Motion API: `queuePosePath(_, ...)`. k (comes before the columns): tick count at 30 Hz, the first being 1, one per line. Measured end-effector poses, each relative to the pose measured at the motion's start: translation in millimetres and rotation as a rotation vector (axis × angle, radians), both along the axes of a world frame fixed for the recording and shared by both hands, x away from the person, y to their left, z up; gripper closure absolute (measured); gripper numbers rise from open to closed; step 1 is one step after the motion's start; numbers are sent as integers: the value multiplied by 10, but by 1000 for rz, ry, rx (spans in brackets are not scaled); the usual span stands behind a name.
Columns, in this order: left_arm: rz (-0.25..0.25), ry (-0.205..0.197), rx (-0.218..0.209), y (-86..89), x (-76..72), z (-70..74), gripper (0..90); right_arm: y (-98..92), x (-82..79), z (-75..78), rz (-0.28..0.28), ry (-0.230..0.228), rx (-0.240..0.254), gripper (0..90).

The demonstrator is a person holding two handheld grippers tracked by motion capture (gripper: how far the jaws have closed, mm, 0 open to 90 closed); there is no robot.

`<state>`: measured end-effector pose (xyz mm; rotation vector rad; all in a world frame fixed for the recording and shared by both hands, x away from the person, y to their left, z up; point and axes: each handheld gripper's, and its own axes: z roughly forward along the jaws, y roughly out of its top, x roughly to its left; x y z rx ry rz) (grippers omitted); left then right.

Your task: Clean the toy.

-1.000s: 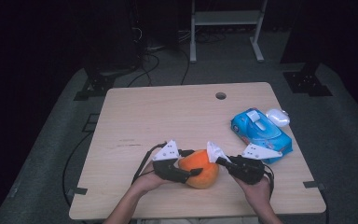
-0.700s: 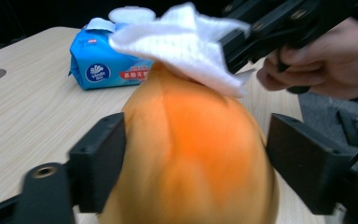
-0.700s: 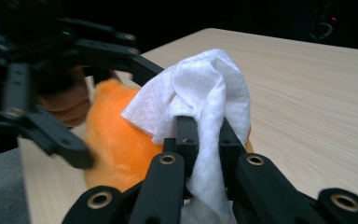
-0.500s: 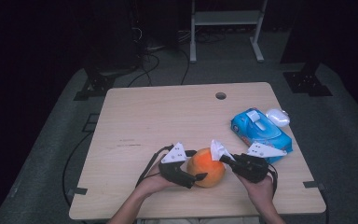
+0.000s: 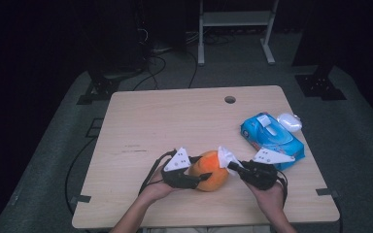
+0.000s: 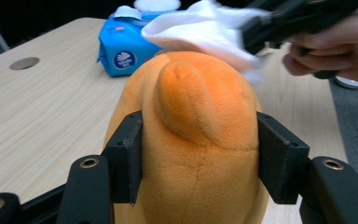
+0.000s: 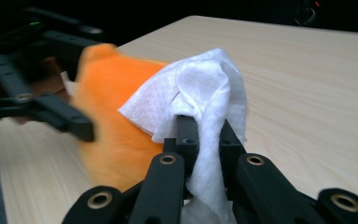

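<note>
Near edge of the tabletop [image 5: 141, 121], at 6 o'clock: your two hands came in side by side. Your left gripper [image 6: 198, 158] had its fingers [image 6: 126, 163] on either flank of the orange plush toy [image 5: 210, 170]. They had just been closing, with the toy between them, and the pads pressed into the fur at a middling spread. The toy sat on the tabletop between your two grippers, touching both, its rounded nub pointing away from the left gripper's camera.

At 3 o'clock of the toy, your right gripper [image 7: 204, 135] had its fingers all but shut on a white wipe [image 7: 200, 93]. The sheet was bunched between the fingers and draped over their tips. Its loose fold lay against the upper side of the toy.

Farther off, toward 2 o'clock, a blue pack of wipes [image 5: 271, 138] lay flat, with a white lid-like piece [image 5: 289, 121] just beside its far end. A round hole [image 5: 229, 99] marked the far side of the tabletop at 12 o'clock.

Judged progress: wipe drawn and in hand, toy steadied, wipe in contact. The wiping looked under way, not finished. Flanks and underside seemed left to do, but I could not tell how much had been covered.
</note>
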<state>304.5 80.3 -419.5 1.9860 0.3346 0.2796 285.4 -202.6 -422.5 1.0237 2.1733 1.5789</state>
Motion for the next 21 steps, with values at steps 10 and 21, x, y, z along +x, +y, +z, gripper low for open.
queuePosePath(10,2,1,-2,-45,-19,-25,405,163,-122,118,76,-42,21,836)
queuePosePath(21,10,8,-11,-51,-14,-53,359,195,-134,146,101,-40,24,835)
